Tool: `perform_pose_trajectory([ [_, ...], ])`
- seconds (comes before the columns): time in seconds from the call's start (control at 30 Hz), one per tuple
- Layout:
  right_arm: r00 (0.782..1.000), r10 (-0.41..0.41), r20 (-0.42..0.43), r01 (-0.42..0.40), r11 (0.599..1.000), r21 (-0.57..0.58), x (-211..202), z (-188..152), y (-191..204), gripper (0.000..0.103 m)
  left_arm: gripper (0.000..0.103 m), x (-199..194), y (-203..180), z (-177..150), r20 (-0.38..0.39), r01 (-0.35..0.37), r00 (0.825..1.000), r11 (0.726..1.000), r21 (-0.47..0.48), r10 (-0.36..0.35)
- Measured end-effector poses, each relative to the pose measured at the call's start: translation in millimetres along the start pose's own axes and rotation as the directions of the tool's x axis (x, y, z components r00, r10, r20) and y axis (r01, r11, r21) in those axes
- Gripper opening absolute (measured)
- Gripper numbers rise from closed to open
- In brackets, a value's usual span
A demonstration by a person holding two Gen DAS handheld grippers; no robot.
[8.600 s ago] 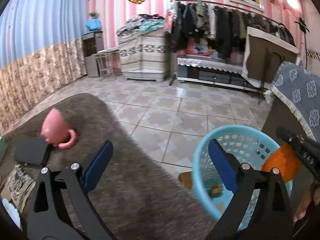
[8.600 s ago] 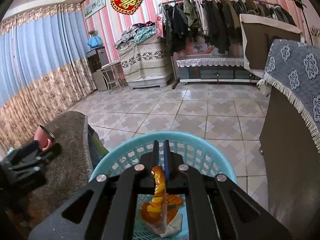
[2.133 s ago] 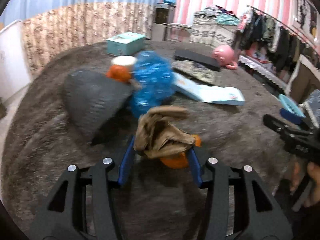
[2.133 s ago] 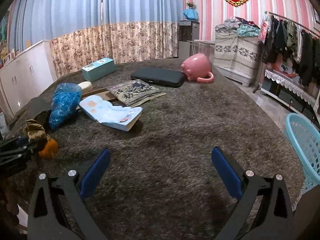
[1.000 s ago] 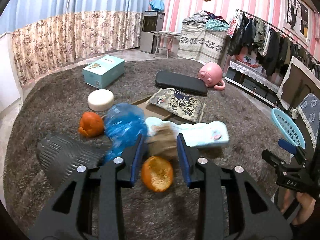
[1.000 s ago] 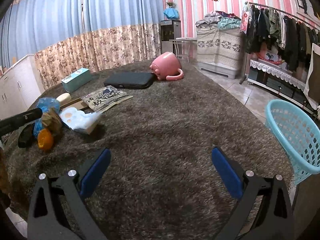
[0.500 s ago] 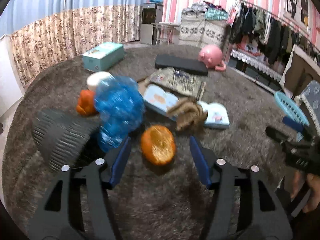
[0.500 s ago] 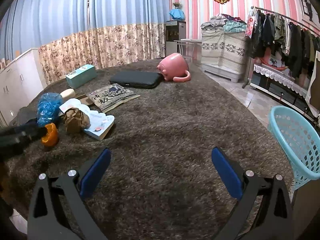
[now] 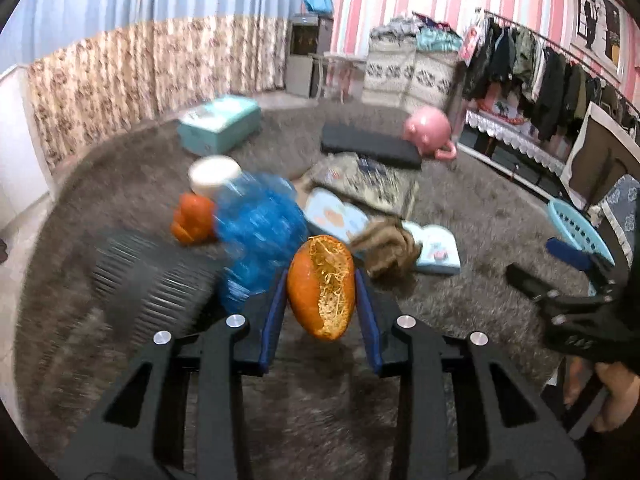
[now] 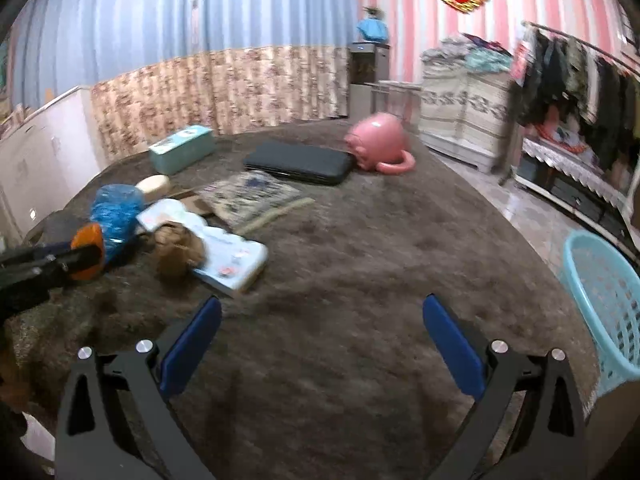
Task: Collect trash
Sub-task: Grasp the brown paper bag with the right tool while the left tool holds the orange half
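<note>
An orange peel [image 9: 322, 286], pith side facing the camera, sits between the blue pads of my left gripper [image 9: 321, 276]. The jaws are closing and the pads press on its sides. From the right wrist view that peel [image 10: 88, 252] shows at the tip of the left gripper [image 10: 60, 260], at the far left. My right gripper [image 10: 320, 304] stands wide open over bare brown rug, holding nothing. A crumpled brown paper [image 9: 386, 248] lies just behind the peel, against a blue plastic bag [image 9: 260, 232]. A second orange peel [image 9: 192, 216] lies further left. The light blue basket [image 10: 608, 300] stands off the rug's right edge.
On the shaggy brown rug [image 10: 360, 240] lie a light booklet [image 10: 224, 256], a patterned booklet [image 10: 252, 196], a black case [image 10: 298, 166], a pink mug [image 10: 378, 142] on its side, a teal box [image 10: 182, 154] and a white disc [image 10: 154, 186]. A ribbed dark object [image 9: 152, 280] lies left of the left gripper.
A second ago the left gripper held the brown paper; half a second ago it stood open around the peel with the paper dropped. Now it has closed on the peel. The right gripper shifted sideways.
</note>
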State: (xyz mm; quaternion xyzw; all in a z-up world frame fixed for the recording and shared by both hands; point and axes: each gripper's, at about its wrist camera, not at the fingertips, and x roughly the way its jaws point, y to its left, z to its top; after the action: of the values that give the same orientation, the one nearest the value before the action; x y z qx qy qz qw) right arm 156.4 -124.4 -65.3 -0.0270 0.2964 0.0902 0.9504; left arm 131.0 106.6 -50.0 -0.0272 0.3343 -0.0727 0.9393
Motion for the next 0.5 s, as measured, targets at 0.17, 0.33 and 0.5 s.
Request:
perform_pose_trajectory([
  [0.17,0.998,0.062,0.01,-0.061,0.995,-0.075,11.5,19.1,39.3,0.098,0.033,-26.9,32.1,17.3,0.067,-0.085,0.994,0.996,-0.032,0.087],
  [0.33,0.994,0.095,-0.047,-0.1,0.987,-0.128,39.3,29.8,72.3,0.097,0.033,-30.7,68.0,22.5,0.071,-0.139,0.987,0.986,-0.096,0.146],
  [0.5,0.979,0.143,-0.146,-0.161,0.979,-0.124,66.2,29.2,82.9,0.055,0.033,-33.2,85.7,21.0,0.072,-0.147,0.985,0.98,-0.136,0.158],
])
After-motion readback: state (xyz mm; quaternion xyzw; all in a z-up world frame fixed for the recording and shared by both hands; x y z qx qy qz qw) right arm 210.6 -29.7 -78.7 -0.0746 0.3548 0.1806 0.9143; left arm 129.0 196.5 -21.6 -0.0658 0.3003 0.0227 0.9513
